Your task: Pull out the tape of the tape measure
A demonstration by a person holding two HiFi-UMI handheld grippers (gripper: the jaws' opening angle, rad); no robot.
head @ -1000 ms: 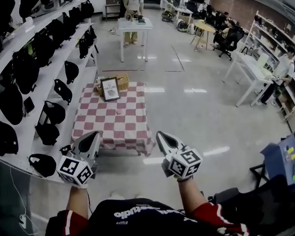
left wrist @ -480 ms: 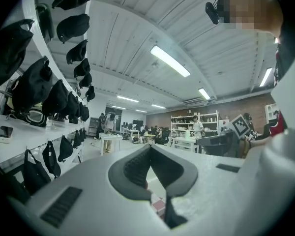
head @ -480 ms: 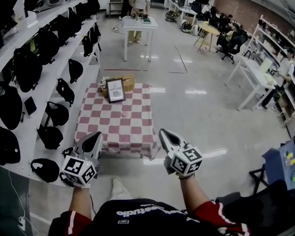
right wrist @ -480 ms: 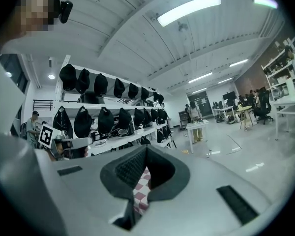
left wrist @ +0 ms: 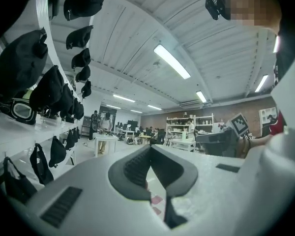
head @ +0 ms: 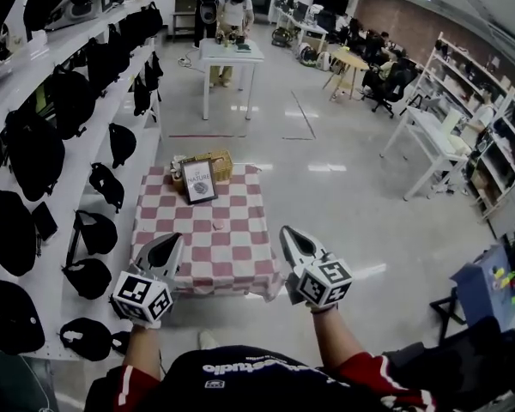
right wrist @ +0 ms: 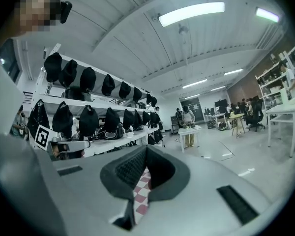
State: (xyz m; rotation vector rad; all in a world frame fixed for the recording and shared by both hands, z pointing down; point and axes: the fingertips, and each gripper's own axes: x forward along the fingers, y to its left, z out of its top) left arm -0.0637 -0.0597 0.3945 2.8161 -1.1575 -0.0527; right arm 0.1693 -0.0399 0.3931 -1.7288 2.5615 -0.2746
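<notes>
Tape measure (head: 215, 225) lies near the middle of the checked worktop (head: 245, 249), too small to tell its long axis. Left gripper (head: 173, 242) and right gripper (head: 286, 233) hover side by side at its near edge, pointing far, jaws together on nothing. A framed picture (head: 199, 181) and basket (head: 218, 162) stand at the far end.

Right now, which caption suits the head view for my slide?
Left gripper and right gripper, both shut, before a checkered table with framed picture and basket.
</notes>
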